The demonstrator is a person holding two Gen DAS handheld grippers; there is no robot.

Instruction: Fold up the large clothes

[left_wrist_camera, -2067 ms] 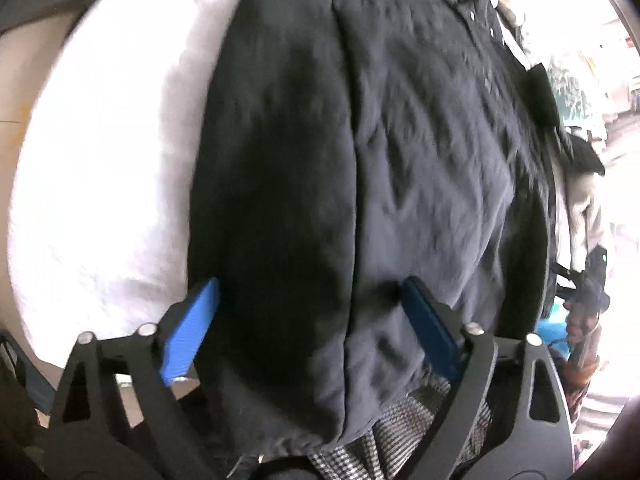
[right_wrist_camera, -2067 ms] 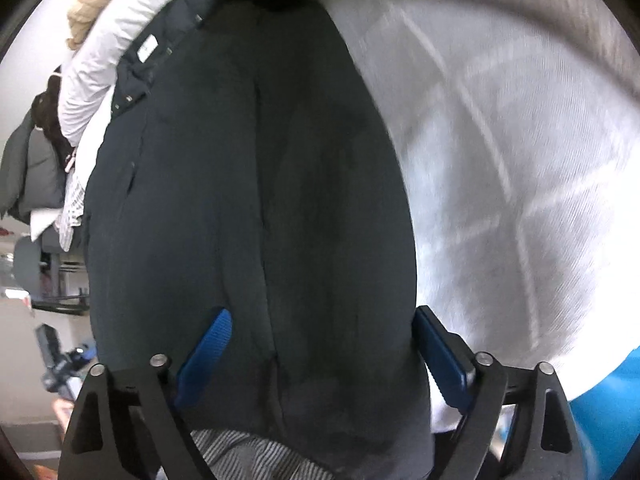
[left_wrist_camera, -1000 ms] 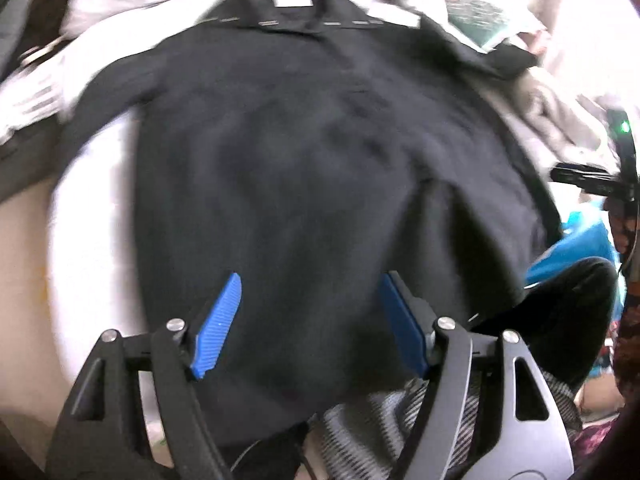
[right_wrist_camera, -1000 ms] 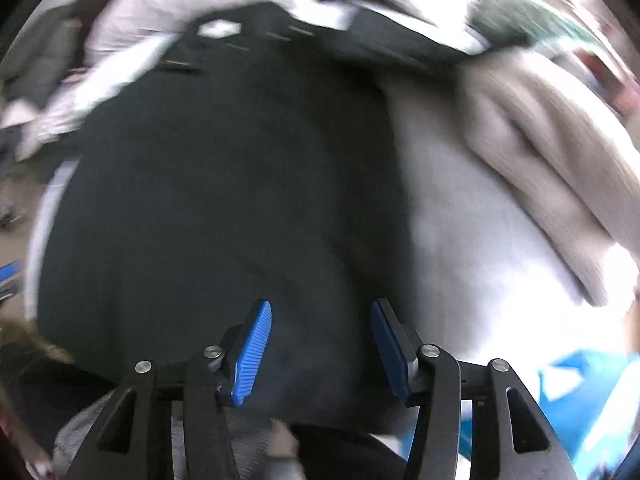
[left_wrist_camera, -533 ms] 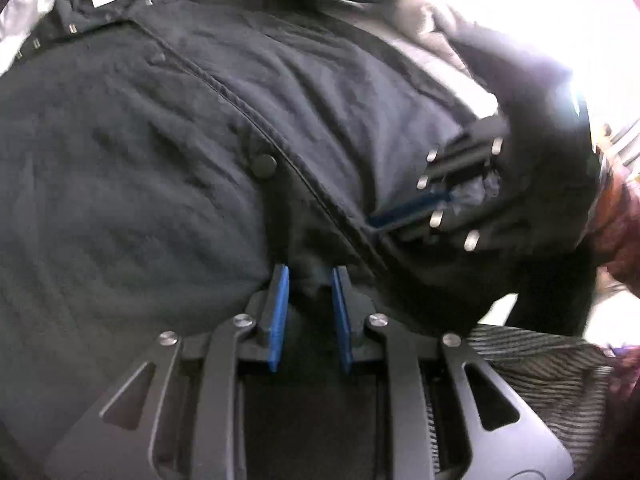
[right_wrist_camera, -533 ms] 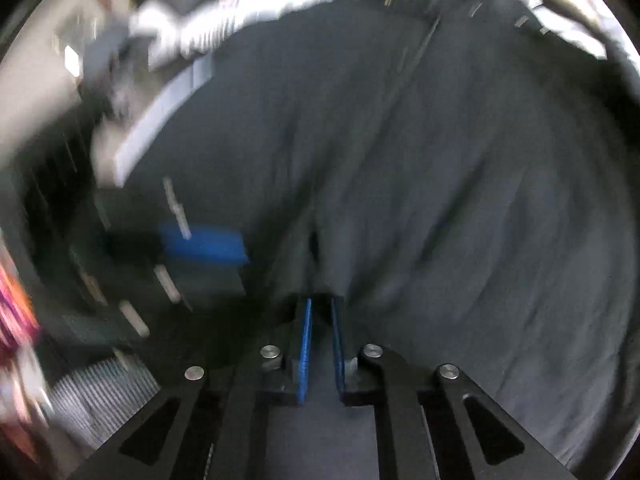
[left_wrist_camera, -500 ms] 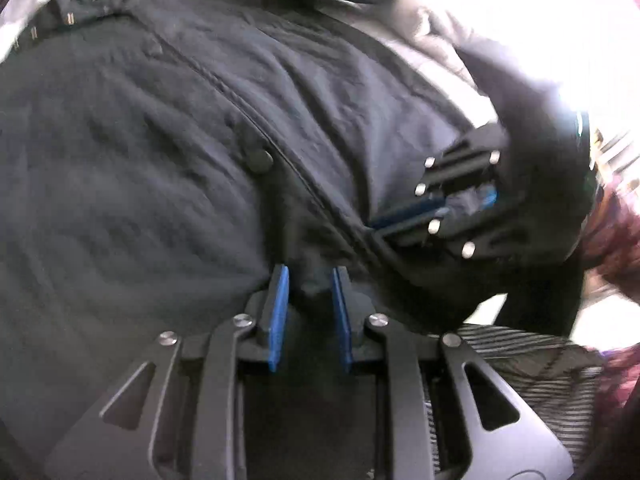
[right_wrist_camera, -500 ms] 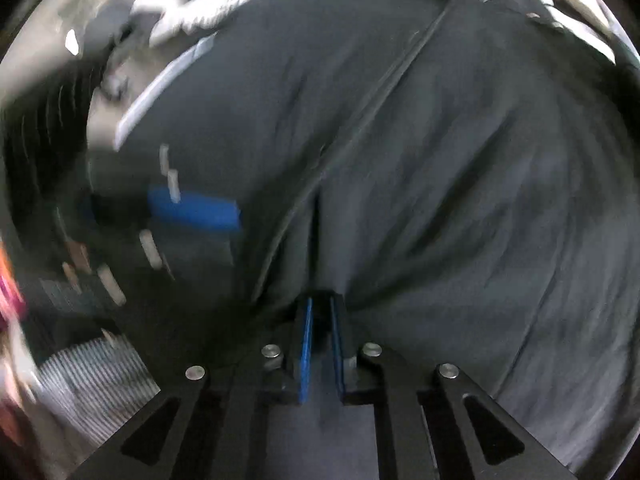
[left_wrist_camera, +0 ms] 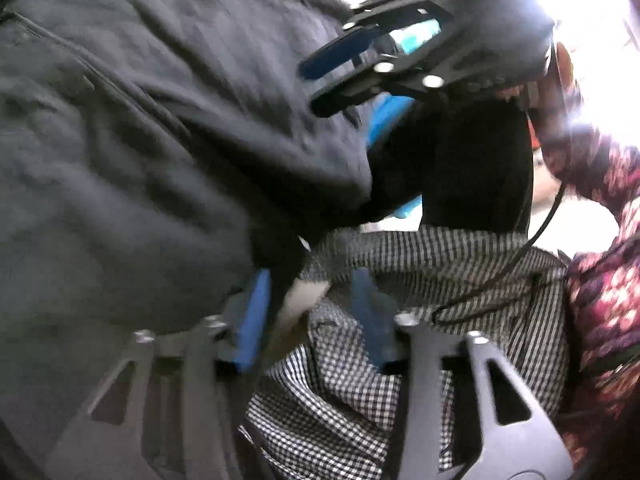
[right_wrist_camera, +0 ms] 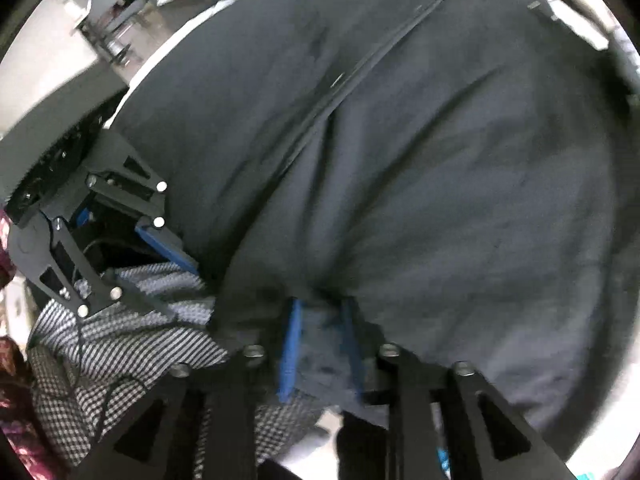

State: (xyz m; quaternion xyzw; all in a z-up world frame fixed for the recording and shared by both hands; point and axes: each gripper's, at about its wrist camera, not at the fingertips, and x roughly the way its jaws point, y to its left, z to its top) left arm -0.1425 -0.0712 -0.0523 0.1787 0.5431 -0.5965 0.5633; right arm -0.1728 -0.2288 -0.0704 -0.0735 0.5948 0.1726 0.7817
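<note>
— White cover (right_wrist_camera: 158, 54) underneath, grey furniture (right_wrist_camera: 116, 0) at the far upper left. Black snap-front jacket (right_wrist_camera: 400, 160)?
— Spread over that cover, filling the frame, hem toward the lens.
— Left tool (left_wrist_camera: 312, 292)?
— Parted, with the hem corner just beside one pad and checked cloth (left_wrist_camera: 440, 264) behind. Probably not gripping.
— Right tool (right_wrist_camera: 322, 320)?
— Narrow, hem bunched between, likely for lifting. Hard to tell how firm.

Both views are motion-blurred and bowed by the fisheye toward dark corners. Harsh glare blows out the far right of the left wrist view. The black jacket (right_wrist_camera: 400, 160) reads dim, with little detail.
</note>
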